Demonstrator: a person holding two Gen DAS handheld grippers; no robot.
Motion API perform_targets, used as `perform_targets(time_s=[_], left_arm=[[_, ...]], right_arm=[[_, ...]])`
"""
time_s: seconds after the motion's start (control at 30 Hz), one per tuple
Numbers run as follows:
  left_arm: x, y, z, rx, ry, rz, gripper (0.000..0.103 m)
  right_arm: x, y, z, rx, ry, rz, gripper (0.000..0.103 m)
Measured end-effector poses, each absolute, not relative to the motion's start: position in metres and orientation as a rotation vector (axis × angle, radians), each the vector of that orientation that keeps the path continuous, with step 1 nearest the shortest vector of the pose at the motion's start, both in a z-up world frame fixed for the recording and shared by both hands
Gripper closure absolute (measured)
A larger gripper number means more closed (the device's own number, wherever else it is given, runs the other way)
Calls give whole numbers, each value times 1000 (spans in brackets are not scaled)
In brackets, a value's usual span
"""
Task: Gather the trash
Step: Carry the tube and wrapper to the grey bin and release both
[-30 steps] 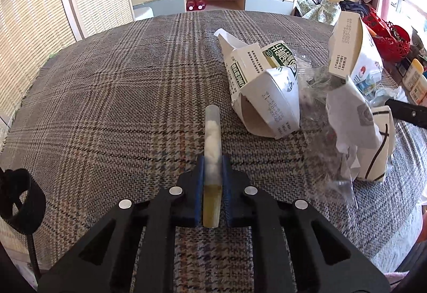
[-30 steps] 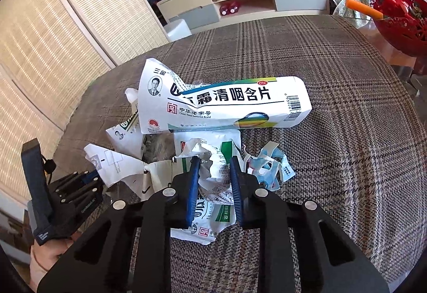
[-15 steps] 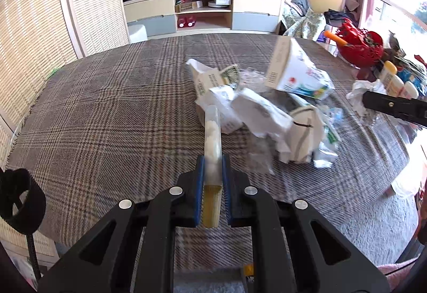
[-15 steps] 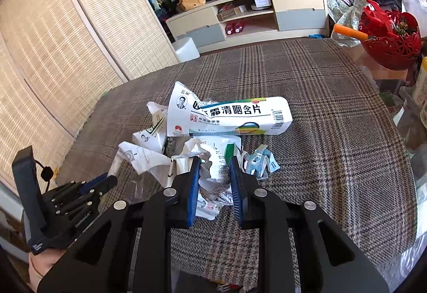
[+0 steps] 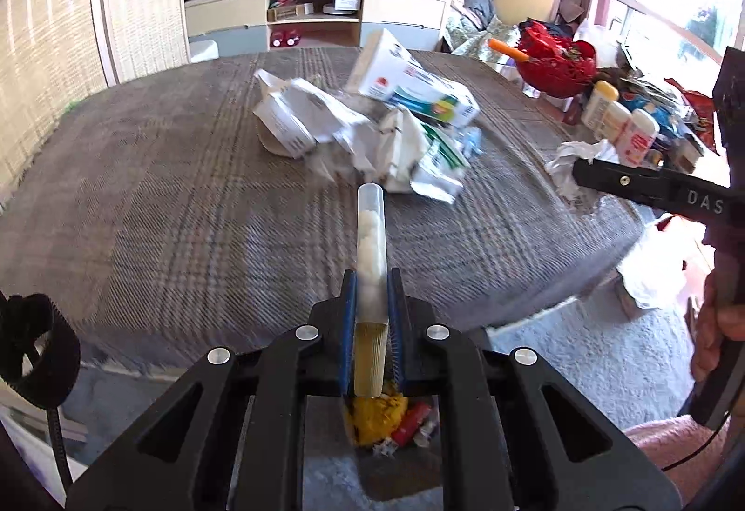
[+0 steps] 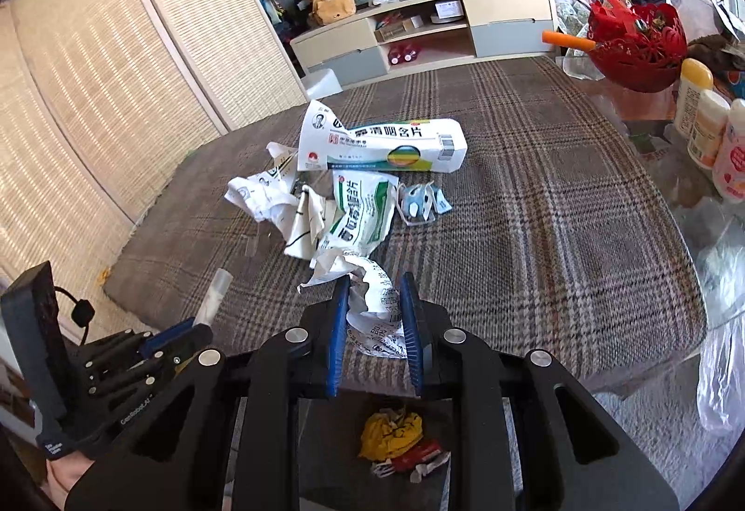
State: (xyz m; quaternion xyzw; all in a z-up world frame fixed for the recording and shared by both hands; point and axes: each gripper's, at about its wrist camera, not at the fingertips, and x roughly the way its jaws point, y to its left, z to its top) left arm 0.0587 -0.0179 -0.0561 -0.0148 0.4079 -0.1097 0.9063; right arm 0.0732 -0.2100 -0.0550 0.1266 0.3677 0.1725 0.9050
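Note:
My left gripper is shut on a clear plastic tube with white filling, held above the table's near edge. My right gripper is shut on a crumpled white paper, also lifted near the front edge. A pile of trash lies on the plaid table: a long white medicine box, a green-and-white packet and torn white paper. Below both grippers a bin holds yellow and red trash. The left gripper with its tube also shows in the right wrist view.
A red basket and several bottles stand on a glass side table at the right. A TV cabinet is at the back, woven screens at the left. Grey carpet lies beside the table.
Both grippers have pulled back from the pile toward the table's front edge, carrying the tube and the crumpled paper. The bin with trash has come into view beneath them.

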Motion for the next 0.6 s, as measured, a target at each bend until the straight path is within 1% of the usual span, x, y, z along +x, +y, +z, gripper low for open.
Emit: perform_targets(time_s=[0.2, 0.3, 0.6], left_arm=[[23, -28, -77, -93, 861, -259, 91], [6, -33, -90, -117, 880, -270, 91], [-19, -45, -150, -118, 993, -266, 91]], right_arm=[[38, -201, -82, 264, 791, 380, 80], [25, -199, -104, 288, 831, 388, 80], [10, -188, -176, 324, 976, 370, 80]])
